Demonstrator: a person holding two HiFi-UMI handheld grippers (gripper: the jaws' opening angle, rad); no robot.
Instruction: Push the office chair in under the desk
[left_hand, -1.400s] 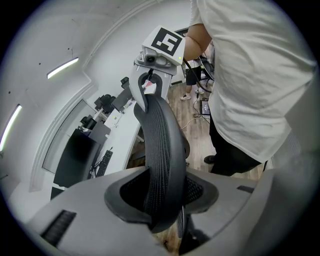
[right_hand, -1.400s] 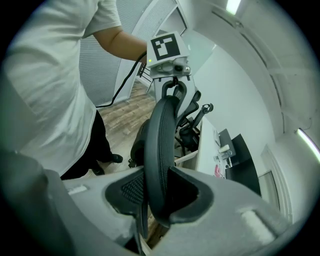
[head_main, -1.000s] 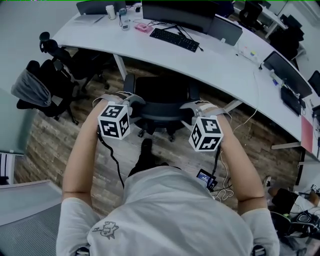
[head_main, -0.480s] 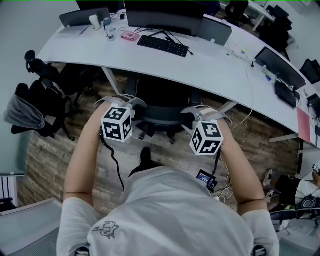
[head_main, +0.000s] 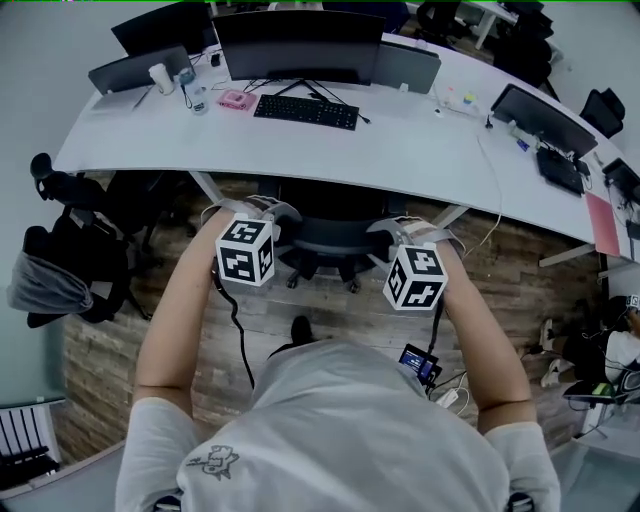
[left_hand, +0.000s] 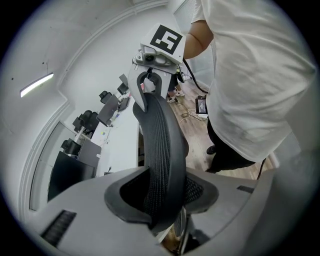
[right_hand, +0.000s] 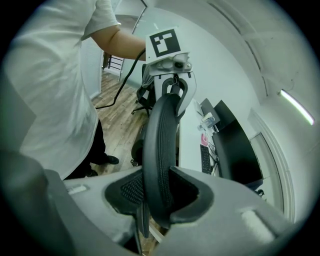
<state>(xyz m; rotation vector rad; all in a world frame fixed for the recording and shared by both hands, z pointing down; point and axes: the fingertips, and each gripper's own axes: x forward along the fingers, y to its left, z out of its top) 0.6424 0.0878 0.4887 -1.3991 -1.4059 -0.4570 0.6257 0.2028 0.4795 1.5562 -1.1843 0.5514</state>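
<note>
Backrest of the office chair (head_main: 335, 236) is gripped from both sides — the left tool (left_hand: 161, 197) is pinching the mesh-and-frame rim at its left edge, and the right tool (right_hand: 159, 195) is pinching the rim at its right edge. The seat lies beneath the front edge of the curved white bench (head_main: 420, 150), in line with a keyboard (head_main: 305, 110) and monitor (head_main: 295, 45) — the backrest stands just outside that edge, over the wooden floor (head_main: 330, 300)

We see the black, mesh-backed office chair (head_main: 335, 238) standing upright, its seat largely under the near edge of the long, curved white desk (head_main: 420, 155). Its backrest and wheeled base sit just outside that edge.
</note>
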